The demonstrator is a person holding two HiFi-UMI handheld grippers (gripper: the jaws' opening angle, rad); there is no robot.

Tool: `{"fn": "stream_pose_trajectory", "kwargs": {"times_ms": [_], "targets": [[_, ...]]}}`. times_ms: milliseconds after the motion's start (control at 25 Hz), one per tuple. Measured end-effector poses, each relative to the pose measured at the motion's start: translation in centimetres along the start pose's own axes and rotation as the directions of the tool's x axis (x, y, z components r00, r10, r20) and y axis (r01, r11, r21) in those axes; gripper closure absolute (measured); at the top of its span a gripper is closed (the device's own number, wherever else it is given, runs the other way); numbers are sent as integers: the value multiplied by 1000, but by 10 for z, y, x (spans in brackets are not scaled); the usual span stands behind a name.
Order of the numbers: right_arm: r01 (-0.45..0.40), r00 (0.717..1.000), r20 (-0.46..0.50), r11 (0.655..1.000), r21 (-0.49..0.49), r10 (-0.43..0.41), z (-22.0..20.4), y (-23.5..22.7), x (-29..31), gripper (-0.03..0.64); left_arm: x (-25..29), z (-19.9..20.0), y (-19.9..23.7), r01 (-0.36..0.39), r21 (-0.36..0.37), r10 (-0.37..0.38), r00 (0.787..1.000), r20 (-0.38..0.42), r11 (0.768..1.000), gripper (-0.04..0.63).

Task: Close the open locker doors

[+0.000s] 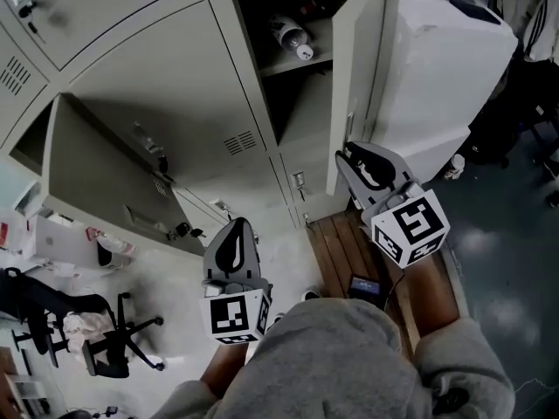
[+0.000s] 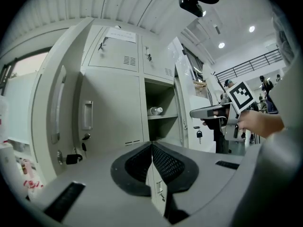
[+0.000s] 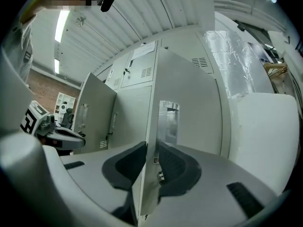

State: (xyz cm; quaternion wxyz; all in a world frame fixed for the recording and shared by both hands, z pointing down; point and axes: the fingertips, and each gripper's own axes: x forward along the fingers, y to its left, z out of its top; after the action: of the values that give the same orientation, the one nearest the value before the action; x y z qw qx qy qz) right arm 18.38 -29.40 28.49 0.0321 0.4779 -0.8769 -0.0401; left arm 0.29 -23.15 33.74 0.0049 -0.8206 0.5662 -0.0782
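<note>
Right claw (image 3: 150,151): jaws apart, with the free edge of the right-hand locker door (image 3: 187,126) standing upright between them. The pad toward the frame's left lies against or just beside that edge and the other pad shows a gap, so no clamp on the door is confirmed. That door is swung well out from its compartment. It carries a shiny plate on the face seen in the right gripper view and louvres near its top. Left claw (image 2: 151,148): jaws closed tip to tip, nothing between them, aimed at the locker bank (image 1: 188,85) and touching nothing. In the head view it sits at lower centre, between the two open doors and apart from both. The left-hand locker door (image 1: 92,177) also hangs open, filling the middle left of the head view, with a dark padlock (image 1: 181,230) hanging at its edge. The open compartment at top centre holds a shelf (image 1: 301,62) with a bottle (image 1: 293,35) lying on it. A white cabinet (image 1: 445,68), partly film-wrapped, stands just beside the lockers at upper right. A wooden platform (image 1: 341,247) lies on the floor below the right claw. An office chair (image 1: 96,330) stands at lower left. The person's grey sleeve (image 1: 463,356) fills the bottom right.
</note>
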Motion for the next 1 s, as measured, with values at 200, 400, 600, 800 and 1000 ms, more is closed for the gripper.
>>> {"fn": "stream_pose_trajectory", "kwargs": {"times_ms": [200,400,600,800,1000], "targets": [[-36,999,15,999,-17,36,4,7,28,523,-4,-3,15,-50,-7,50,999,-6,999,583],[-59,998,15,998,-21,59,3,14,53,529,-11,-10,27,-99,-19,98,995,-26,995,583],[-51,999,6,998,-46,52,1,15,76,552,-15,-13,37,-139,-22,138,990,-36,990,583],[-55,998,3,997,-54,55,-1,14,97,557,-20,-17,48,-183,-20,182,982,-52,983,583],[-36,999,-7,998,-46,36,-9,6,118,558,-22,-18,55,-208,-25,206,977,-52,978,583]]}}
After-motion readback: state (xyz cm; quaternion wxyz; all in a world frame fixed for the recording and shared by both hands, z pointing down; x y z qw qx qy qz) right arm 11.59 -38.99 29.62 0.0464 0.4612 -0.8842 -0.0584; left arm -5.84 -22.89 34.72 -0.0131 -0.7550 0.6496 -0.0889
